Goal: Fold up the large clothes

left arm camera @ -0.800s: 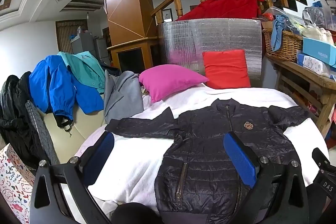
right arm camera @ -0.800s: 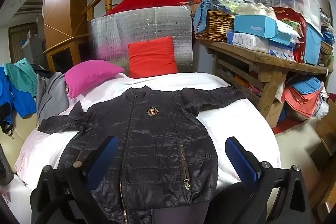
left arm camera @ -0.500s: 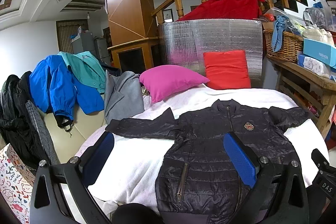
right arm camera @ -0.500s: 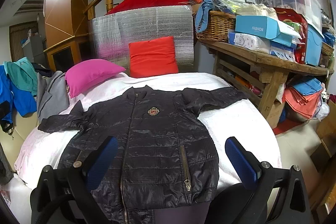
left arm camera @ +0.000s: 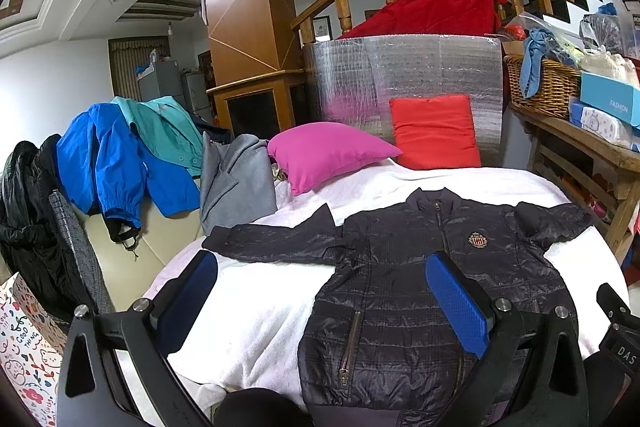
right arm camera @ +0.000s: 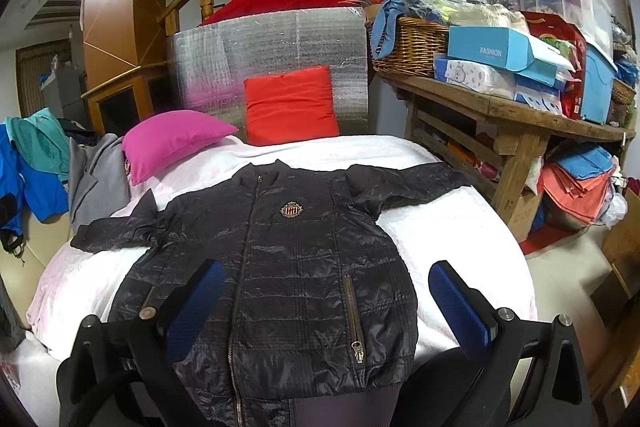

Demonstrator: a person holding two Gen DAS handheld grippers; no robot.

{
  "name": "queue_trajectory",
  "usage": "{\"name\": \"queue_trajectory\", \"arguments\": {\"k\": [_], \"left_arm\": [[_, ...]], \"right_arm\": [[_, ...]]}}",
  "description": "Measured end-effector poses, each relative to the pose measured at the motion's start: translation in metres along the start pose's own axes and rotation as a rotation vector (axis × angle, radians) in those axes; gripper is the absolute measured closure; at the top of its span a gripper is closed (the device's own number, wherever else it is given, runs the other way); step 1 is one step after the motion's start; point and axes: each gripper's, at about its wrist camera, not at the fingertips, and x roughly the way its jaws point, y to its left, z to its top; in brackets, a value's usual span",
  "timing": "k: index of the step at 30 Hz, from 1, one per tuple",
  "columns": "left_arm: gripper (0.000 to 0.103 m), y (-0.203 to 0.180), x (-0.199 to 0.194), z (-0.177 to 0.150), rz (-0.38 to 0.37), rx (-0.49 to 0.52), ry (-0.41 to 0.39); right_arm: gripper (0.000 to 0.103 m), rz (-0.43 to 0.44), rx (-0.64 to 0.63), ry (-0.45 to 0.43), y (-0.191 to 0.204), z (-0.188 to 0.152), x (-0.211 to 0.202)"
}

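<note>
Flanking jacket (right arm camera: 296, 259): pillows (right arm camera: 172, 139), laden bench (right arm camera: 512, 107).

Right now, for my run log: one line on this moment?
jacket flat, zipped | left gripper open, empty | right gripper open, empty | fold not begun

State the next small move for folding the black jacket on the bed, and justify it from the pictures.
Probably lower the left gripper to the left sleeve to fold it inward. The black jacket lies flat, zipped, sleeves spread on the white blanket; both grippers, including the right gripper, are open and hold nothing.
</note>
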Motion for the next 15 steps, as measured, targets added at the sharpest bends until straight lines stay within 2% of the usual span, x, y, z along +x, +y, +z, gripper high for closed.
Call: {"name": "queue_trajectory", "arguments": {"k": [9,15], "left_arm": [[0.000,-0.0011,0.0062,-0.0015,-0.003,-0.007,0.018],[0.000,-0.0020,0.0085,-0.0029,0.001,-0.004,-0.001]], "right_arm": [[0.000,0.001,-0.004,0.015,0.0021,-0.0029,0.0077],[0.000,-0.004,-0.003,0.017,0.0014,-0.0042,0.0102]]}}
